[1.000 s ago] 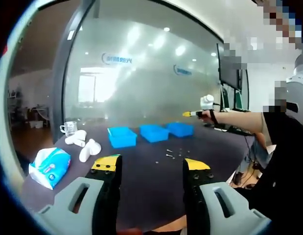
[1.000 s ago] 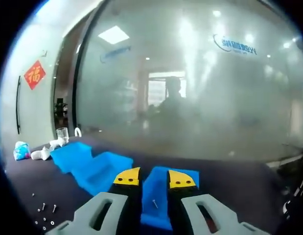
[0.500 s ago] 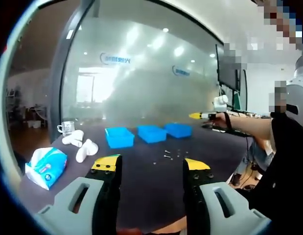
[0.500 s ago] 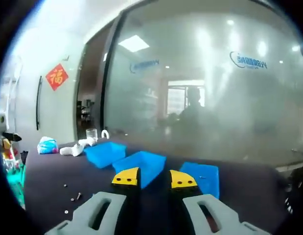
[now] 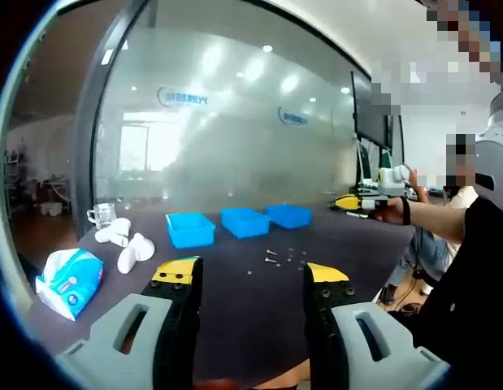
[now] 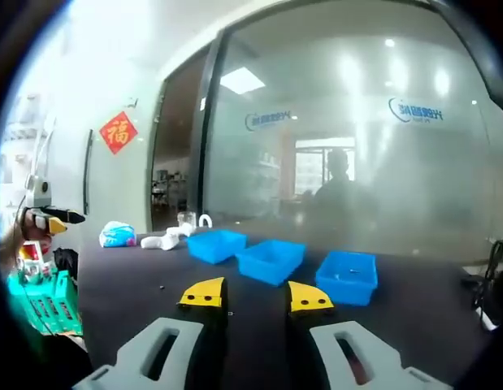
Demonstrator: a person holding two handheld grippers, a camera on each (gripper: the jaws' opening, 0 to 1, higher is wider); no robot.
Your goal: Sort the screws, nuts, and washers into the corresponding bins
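Observation:
Three blue bins (image 5: pixel 190 228) (image 5: pixel 244 221) (image 5: pixel 288 215) stand in a row on the dark table (image 5: pixel 235 309). Small screws, nuts and washers (image 5: pixel 277 257) lie scattered in front of them. My left gripper (image 5: pixel 251 273) hovers near the table's front edge, open and with nothing in it. A hand holds my right gripper (image 5: pixel 349 201) above the table's right side. In the right gripper view the same bins (image 6: pixel 216 244) (image 6: pixel 271 260) (image 6: pixel 347 276) sit beyond my right gripper (image 6: pixel 256 295), whose jaws stand apart with nothing between them. My left gripper (image 6: pixel 64 216) shows at the far left.
A blue tissue pack (image 5: pixel 70 272), white rolled objects (image 5: pixel 131 246) and a glass mug (image 5: pixel 101 215) occupy the table's left end. A frosted glass wall (image 5: pixel 235 138) rises behind the table. A person (image 5: pixel 470 276) stands at the right. A green crate (image 6: pixel 40 305) sits beside the table.
My right gripper has pulled back from above the right bin to the table's near right side, and its jaws have parted a little. The left gripper has barely moved.

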